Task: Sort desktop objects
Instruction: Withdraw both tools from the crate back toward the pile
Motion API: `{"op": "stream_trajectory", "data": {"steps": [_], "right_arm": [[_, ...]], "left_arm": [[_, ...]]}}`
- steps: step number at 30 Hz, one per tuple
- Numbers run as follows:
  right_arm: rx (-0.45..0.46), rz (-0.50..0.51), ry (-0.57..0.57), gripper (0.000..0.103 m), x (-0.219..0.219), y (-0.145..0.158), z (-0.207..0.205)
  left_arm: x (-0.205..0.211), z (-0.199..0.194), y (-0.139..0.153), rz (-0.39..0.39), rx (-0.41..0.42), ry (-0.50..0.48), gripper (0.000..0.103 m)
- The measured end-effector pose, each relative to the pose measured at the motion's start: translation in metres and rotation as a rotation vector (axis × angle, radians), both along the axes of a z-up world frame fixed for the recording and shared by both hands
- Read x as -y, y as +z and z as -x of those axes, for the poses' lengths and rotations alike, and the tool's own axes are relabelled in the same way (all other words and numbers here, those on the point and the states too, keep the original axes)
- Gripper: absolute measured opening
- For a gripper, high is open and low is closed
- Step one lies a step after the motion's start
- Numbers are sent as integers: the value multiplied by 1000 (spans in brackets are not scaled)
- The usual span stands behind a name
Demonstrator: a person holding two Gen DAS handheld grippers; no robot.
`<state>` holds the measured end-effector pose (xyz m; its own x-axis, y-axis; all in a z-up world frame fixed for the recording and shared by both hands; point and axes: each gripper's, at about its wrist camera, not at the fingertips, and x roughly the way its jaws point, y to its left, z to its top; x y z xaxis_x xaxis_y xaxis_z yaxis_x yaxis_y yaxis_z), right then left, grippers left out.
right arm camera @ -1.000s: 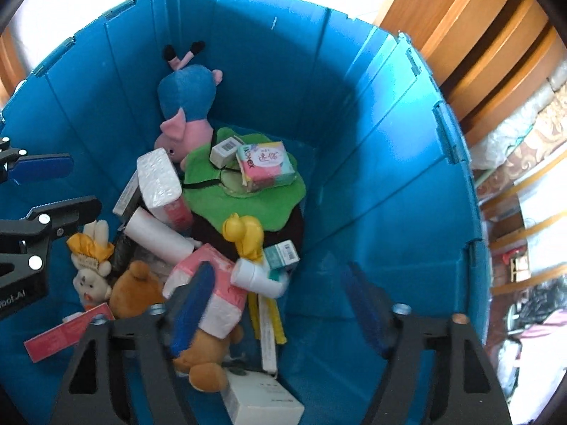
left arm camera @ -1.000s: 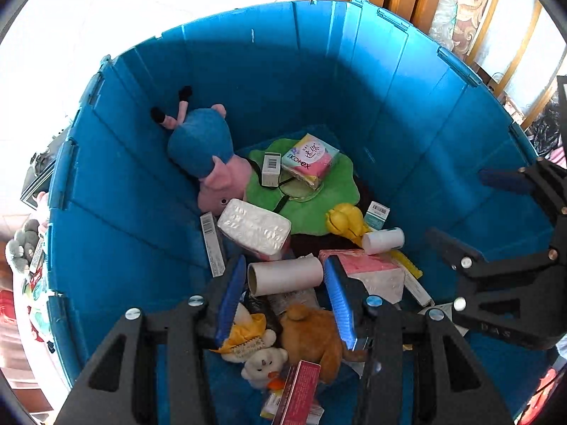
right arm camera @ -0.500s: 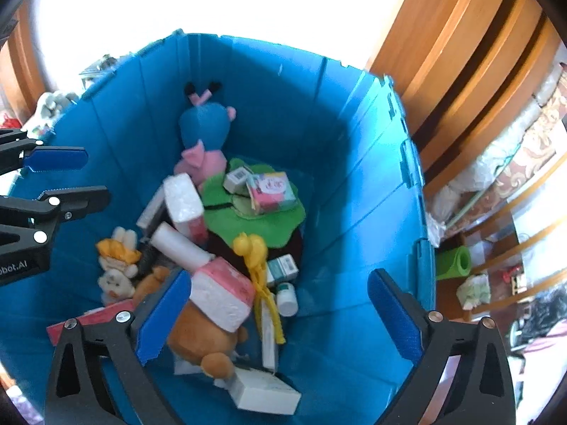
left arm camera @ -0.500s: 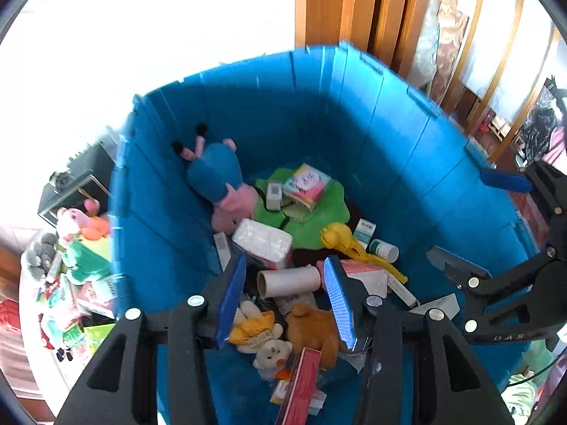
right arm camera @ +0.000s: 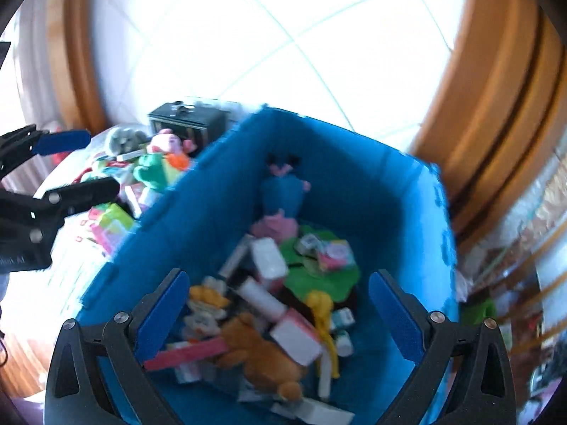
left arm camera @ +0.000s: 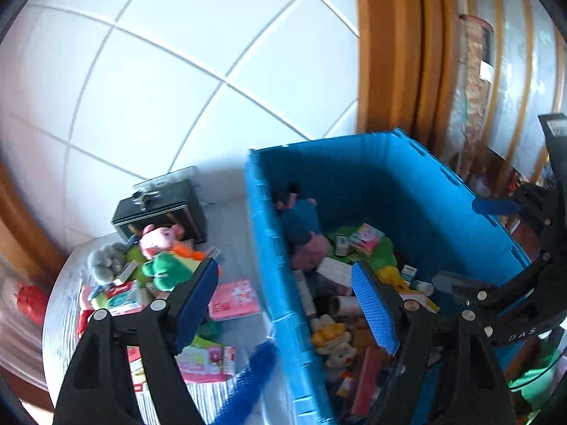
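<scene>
Left-wrist view, from nine o'clock toward three. On a pale table, at about eight o'clock, lies a heap of unsorted items: a grey plush, a pink-headed doll in green and orange, a flat pink packet and a pink-and-white box. A black case stands behind the heap, toward ten o'clock. The left gripper fills the six o'clock edge; its jaws are opening, nothing lies between the blue pads, and they straddle the near wall of the blue bin. The bin, an open ribbed plastic crate, occupies the four o'clock sector and touches the table's edge. Inside it lie a pink pig plush in a blue dress, a green leaf-shaped mat bearing a pink tissue pack, a yellow toy and a cardboard tube.

Right-wrist view (blurred). The right gripper, at six o'clock, has its jaws spread wide and empty above the bin's contents: a brown bear plush, a long pink box and a white-and-pink pack.
</scene>
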<state>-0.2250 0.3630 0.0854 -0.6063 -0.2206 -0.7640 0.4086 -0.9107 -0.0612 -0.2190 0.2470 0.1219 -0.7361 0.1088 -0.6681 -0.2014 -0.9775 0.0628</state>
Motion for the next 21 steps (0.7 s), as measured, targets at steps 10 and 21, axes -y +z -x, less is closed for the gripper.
{"op": "stream_trajectory", "data": {"steps": [10, 21], "right_arm": [[10, -7, 159, 103, 124, 5, -1], [68, 39, 206, 103, 252, -7, 0]], "left_arm": [[141, -24, -21, -12, -7, 192, 77], [281, -30, -87, -3, 77, 310, 77]]}}
